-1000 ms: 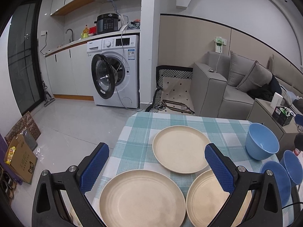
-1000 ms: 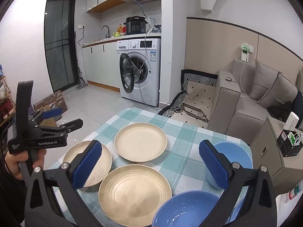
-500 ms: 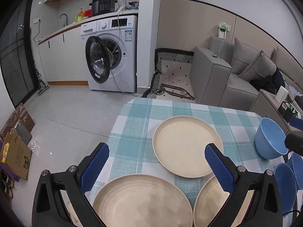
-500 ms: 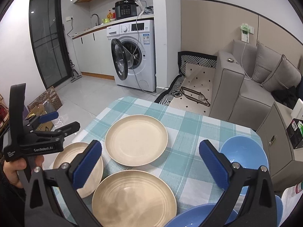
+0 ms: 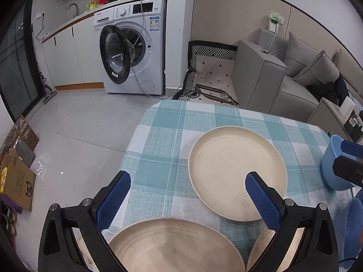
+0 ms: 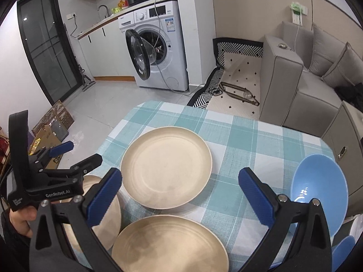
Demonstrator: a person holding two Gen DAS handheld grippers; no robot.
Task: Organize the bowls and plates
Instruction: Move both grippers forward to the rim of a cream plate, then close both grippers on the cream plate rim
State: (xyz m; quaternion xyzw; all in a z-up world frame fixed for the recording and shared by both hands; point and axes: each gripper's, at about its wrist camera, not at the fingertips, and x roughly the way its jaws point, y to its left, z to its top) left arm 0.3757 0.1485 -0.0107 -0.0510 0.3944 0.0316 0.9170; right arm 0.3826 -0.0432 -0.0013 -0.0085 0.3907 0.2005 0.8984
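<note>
Both grippers hang over the near end of the table point(image 6: 229, 122), and both are spread wide with nothing between their blue pads. Take the far plate point(image 6: 166, 166) as the landmark: it sits flat on the checked cloth, roughly mid-table.

Nearest the right gripper point(image 6: 180, 195), just this side of the far plate, lies the near plate point(image 6: 169, 244), its rim close to the landmark's but apart from it. To the left of that one, the left plate point(image 6: 106, 213) is half hidden behind the gripper's left finger. The left gripper point(image 6: 72, 154) hovers above that left plate, off to the far plate's left, gripped by a hand point(image 6: 20, 219) at the frame's edge.

Right of the far plate, near the table's right edge, a blue bowl point(image 6: 320, 188) tilts its opening toward the camera. Nearer than that bowl, at the lower right corner, a slice of another blue dish point(image 6: 342, 247) peeks out; how many are there cannot be told.

From the left wrist view, the left gripper point(image 5: 187, 195) frames the left plate point(image 5: 174, 247) right beneath it, with the far plate point(image 5: 236, 170) ahead and to the right, the right finger overlapping its near rim in the picture. The near plate point(image 5: 261, 251) shows as a sliver behind that finger. The bowl point(image 5: 331, 170) sits right of the far plate, partly covered by the right gripper point(image 5: 350, 158) coming in from the edge.

Beyond the far plate, across the floor, stands a washing machine point(image 6: 156, 45) with its door swung open, and right of it a grey sofa point(image 6: 301, 83).
</note>
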